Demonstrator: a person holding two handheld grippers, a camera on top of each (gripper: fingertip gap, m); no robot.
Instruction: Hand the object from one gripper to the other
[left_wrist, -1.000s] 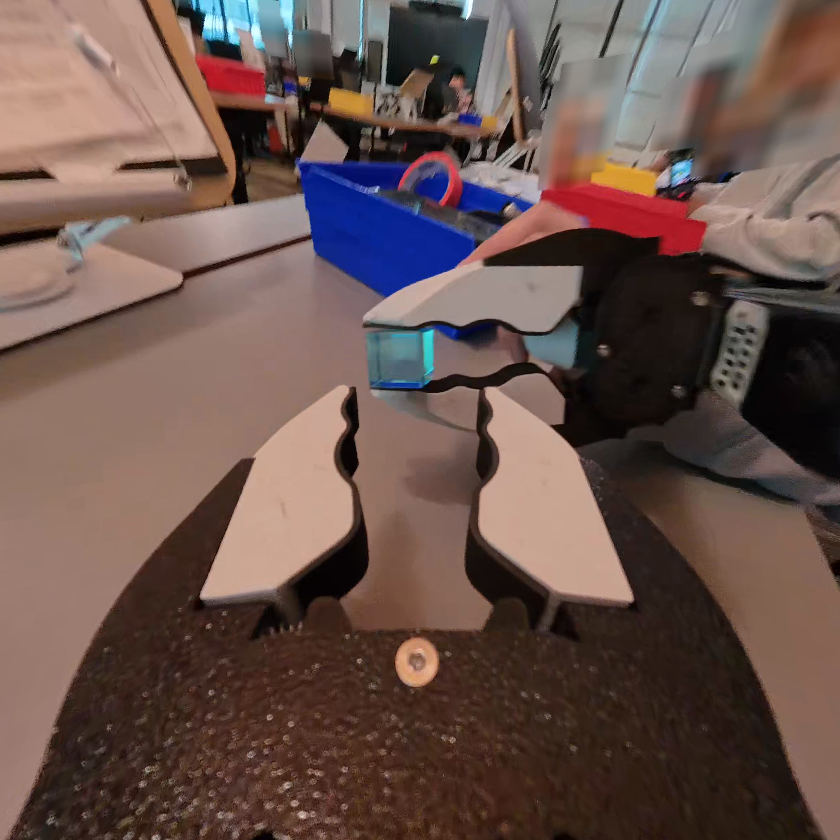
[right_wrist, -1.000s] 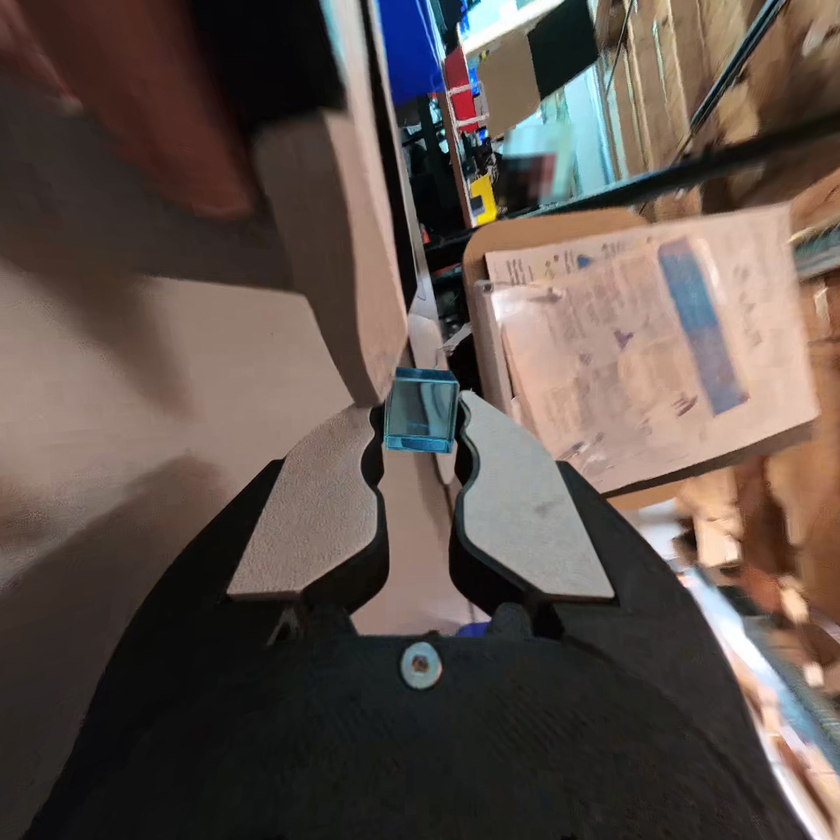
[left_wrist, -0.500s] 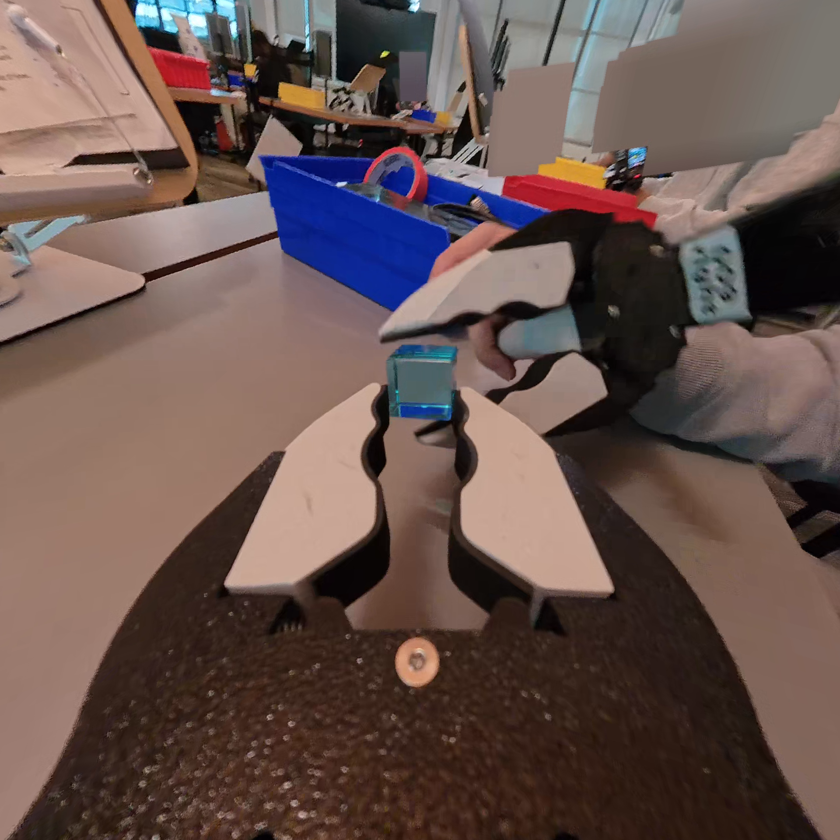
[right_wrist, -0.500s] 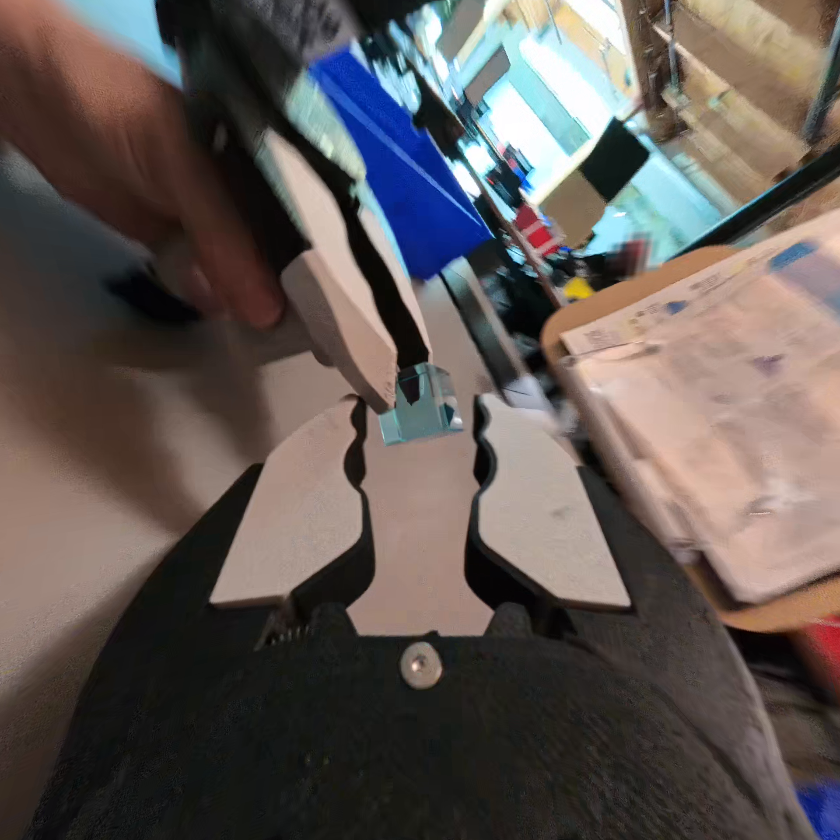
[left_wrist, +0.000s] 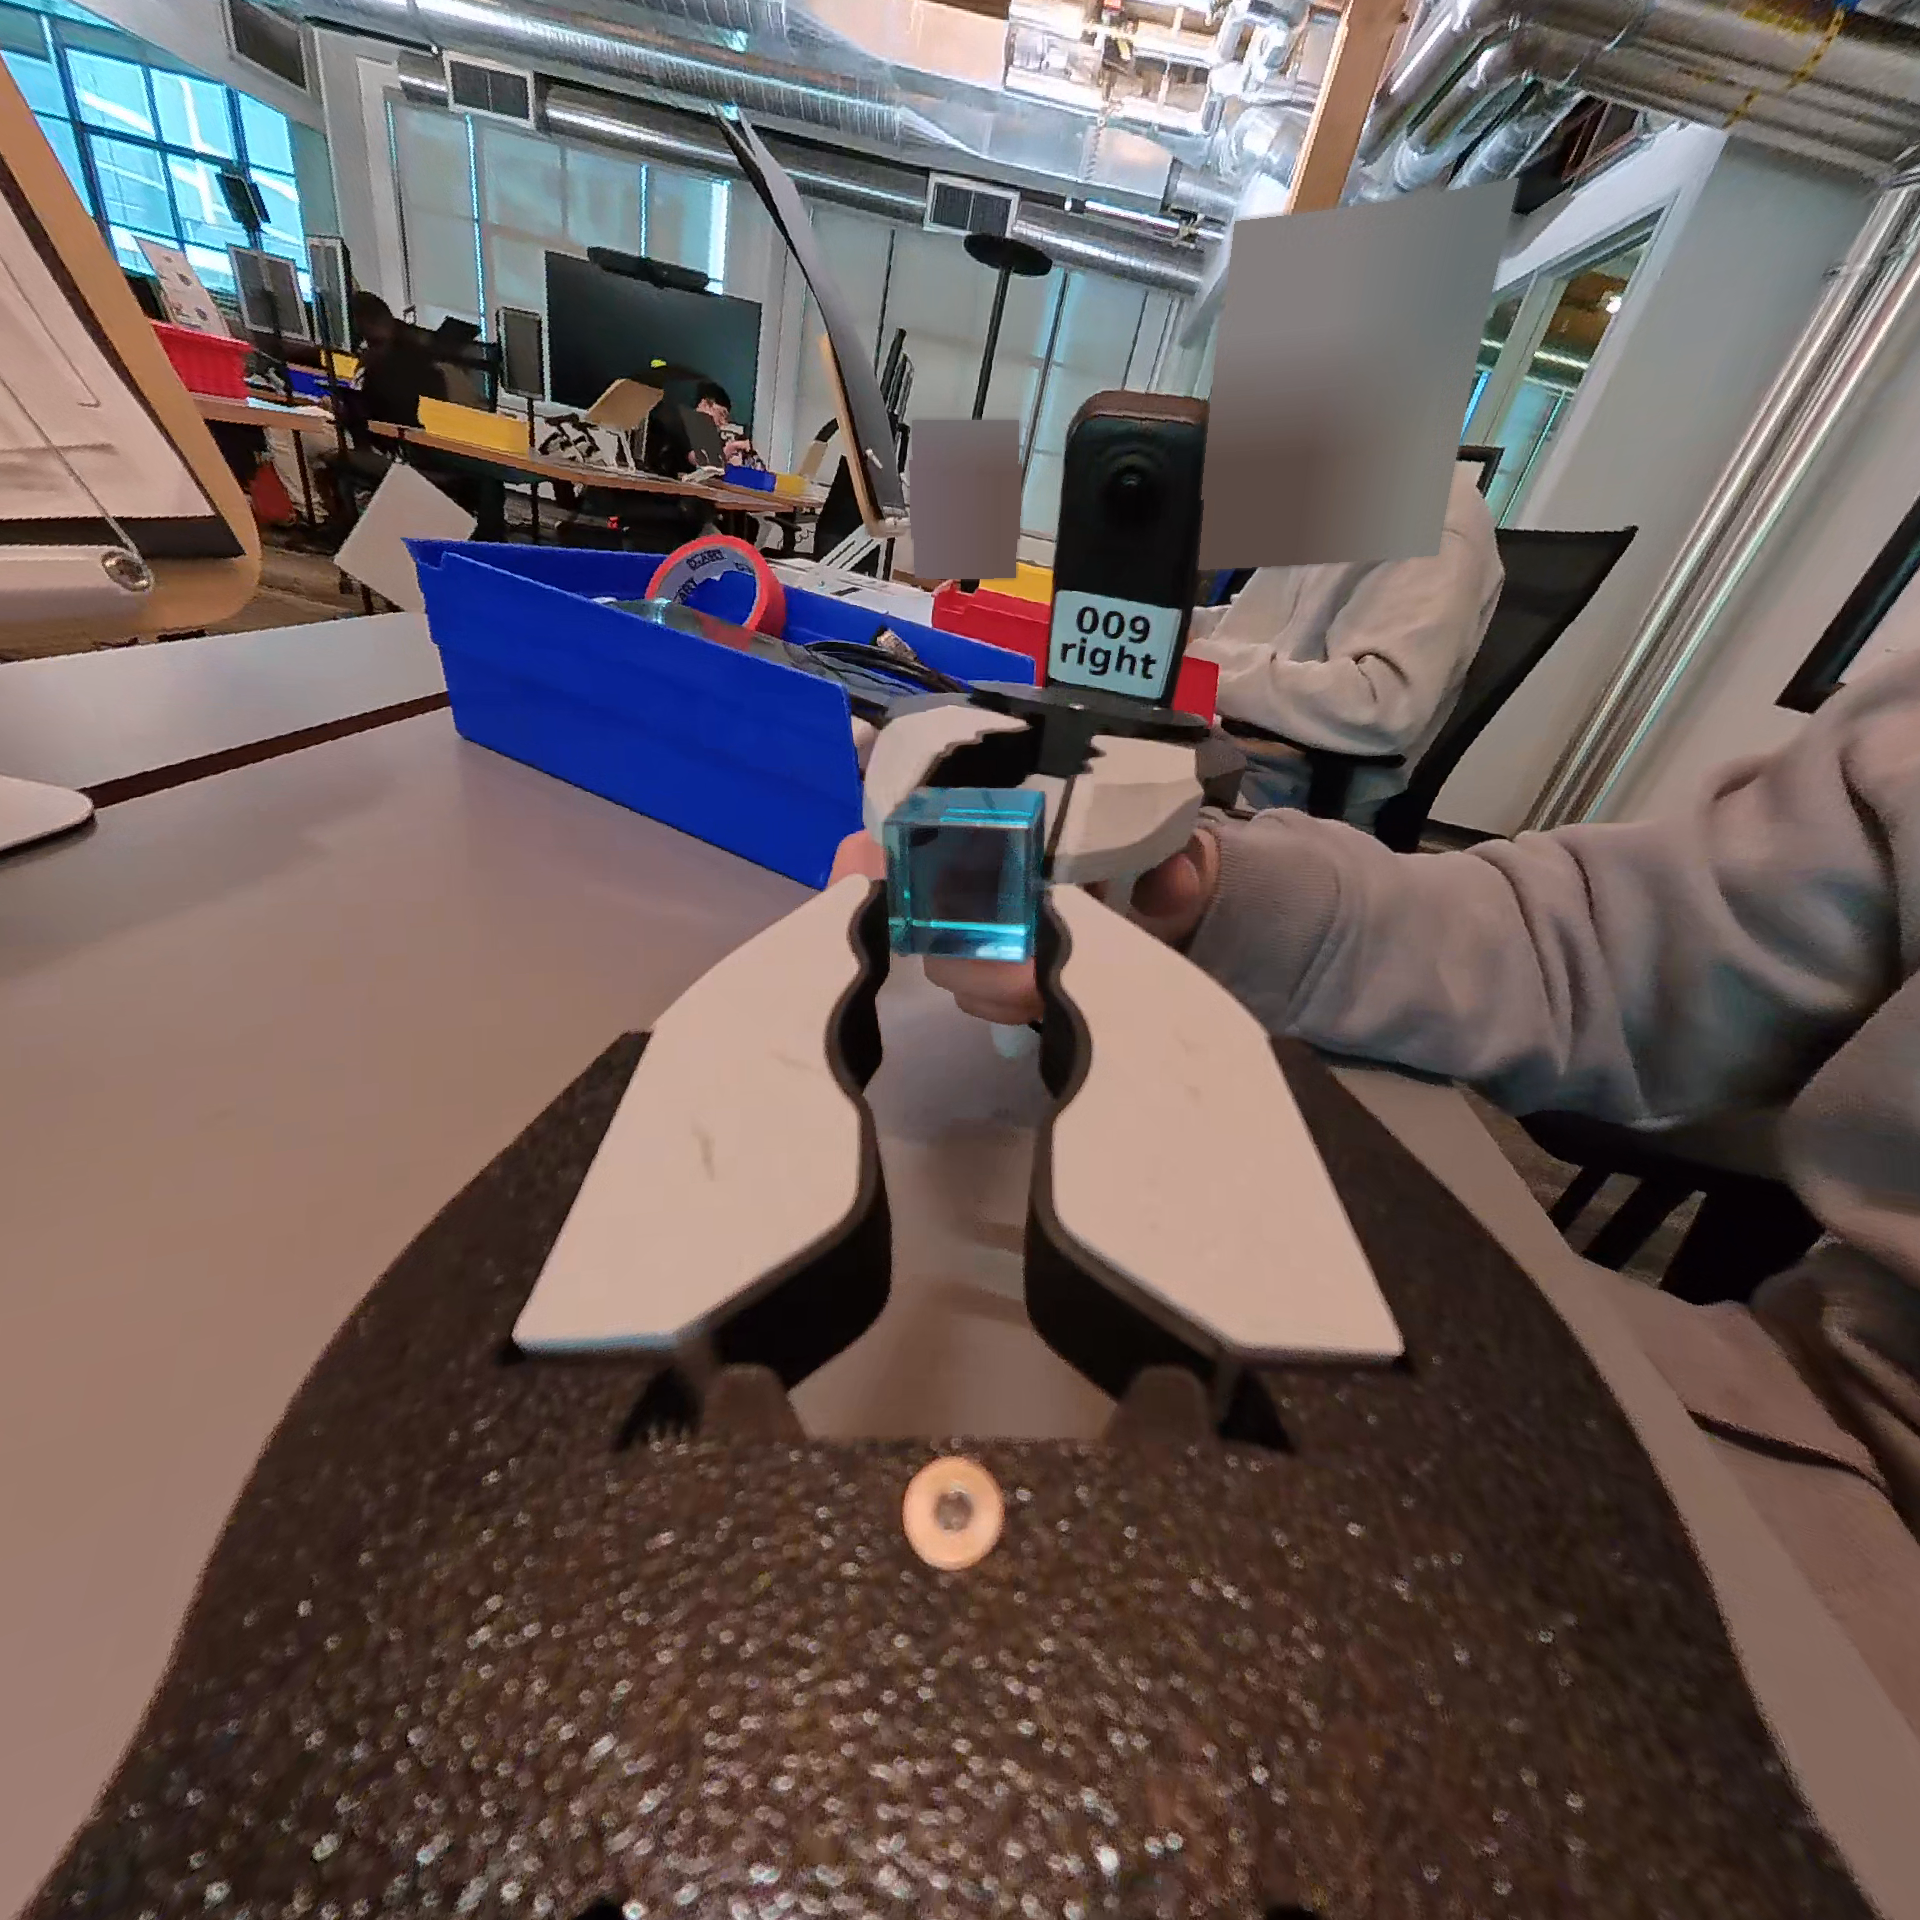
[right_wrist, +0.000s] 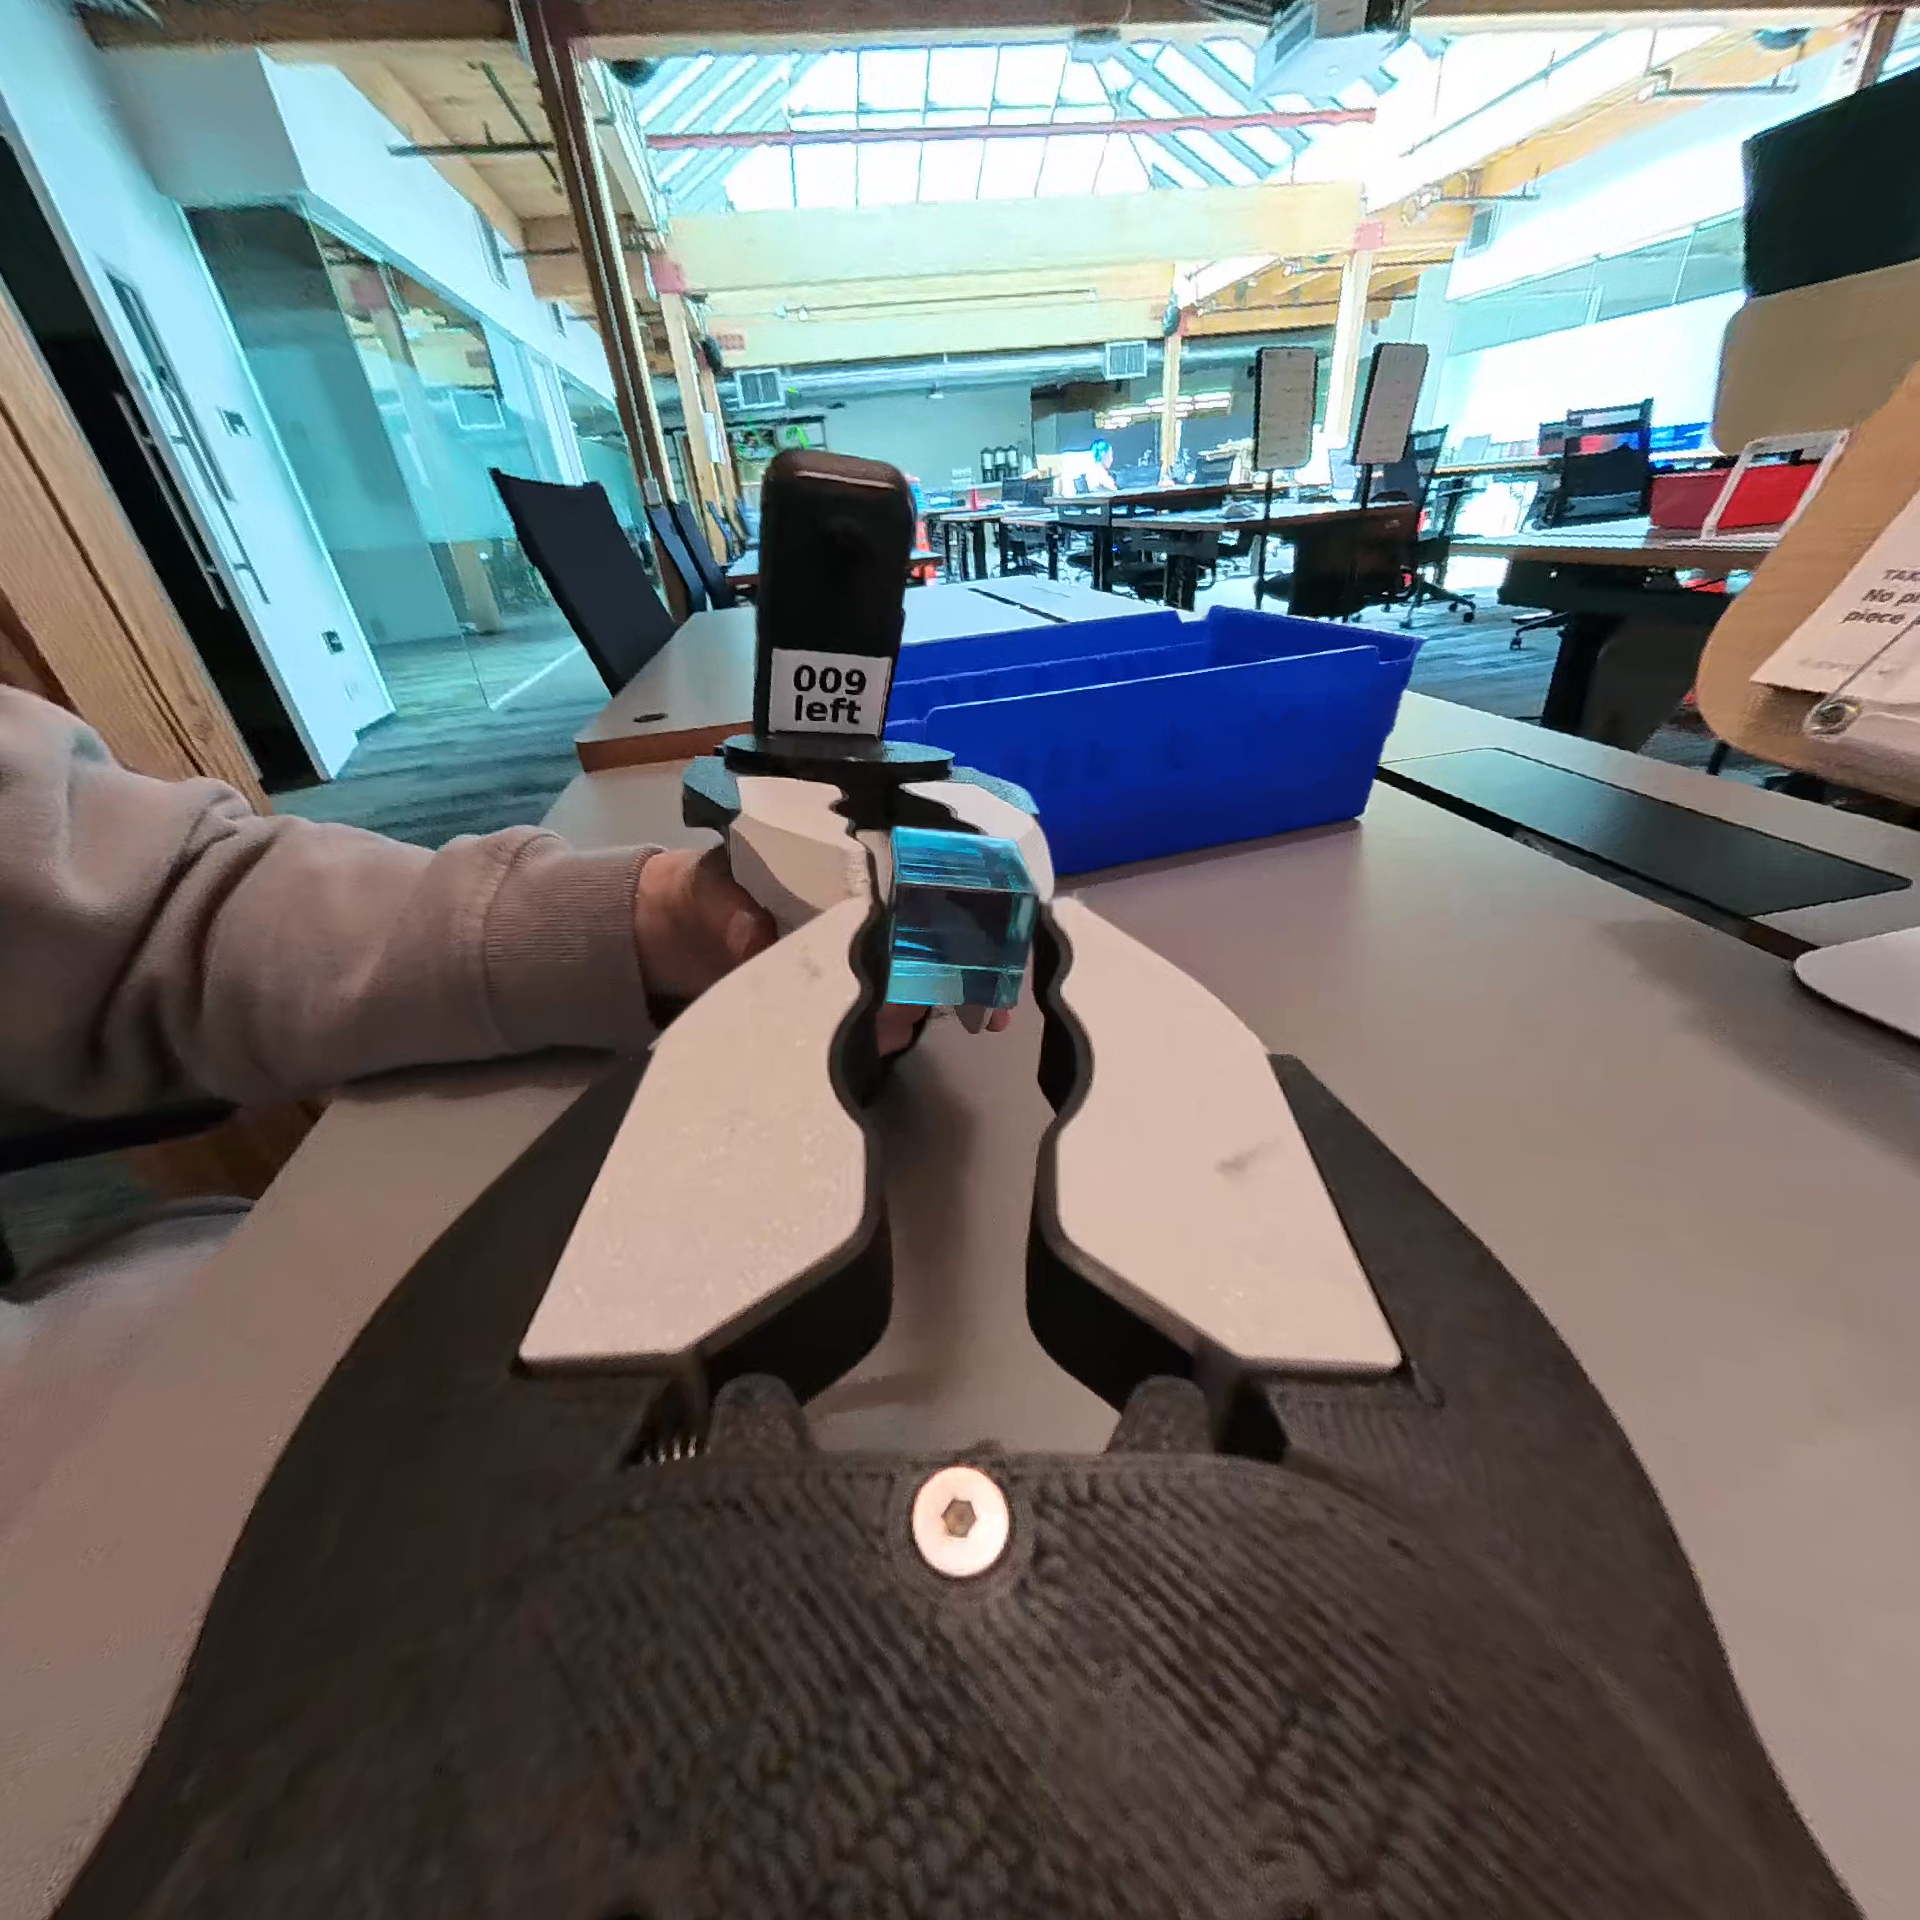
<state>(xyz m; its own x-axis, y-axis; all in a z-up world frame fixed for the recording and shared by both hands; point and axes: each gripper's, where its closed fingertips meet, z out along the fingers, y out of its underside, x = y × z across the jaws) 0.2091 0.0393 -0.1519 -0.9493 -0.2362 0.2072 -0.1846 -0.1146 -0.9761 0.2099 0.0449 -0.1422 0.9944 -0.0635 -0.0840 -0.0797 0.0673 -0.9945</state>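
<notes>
left wrist view: the left hand-held gripper (left_wrist: 958, 935) is narrowed to the width of a clear blue cube (left_wrist: 961, 873), which sits upright between its two fingertips and looks to be touching both, clear above the grey table (left_wrist: 312, 1039). straight ahead of the tips, just behind the cube, the right hand-held gripper (left_wrist: 1029, 790) faces back, with a black camera (left_wrist: 1132, 509) standing on top and a grey sleeve (left_wrist: 1507, 935) leading off to the right. ahead and to the left a blue bin (left_wrist: 644, 707) rests on the table with a red tape roll (left_wrist: 712, 582) inside.

right wrist view: the right hand-held gripper (right_wrist: 956, 966) is drawn in to nearly the same width, and the cube (right_wrist: 961, 914) lies between its tips, slightly tilted. a thin dark gap shows at the left fingertip, so it cannot be told whether this pair presses on the cube. the left hand-held gripper (right_wrist: 873, 842) is just beyond the cube, and the blue bin (right_wrist: 1143, 727) lies ahead to the right.
</notes>
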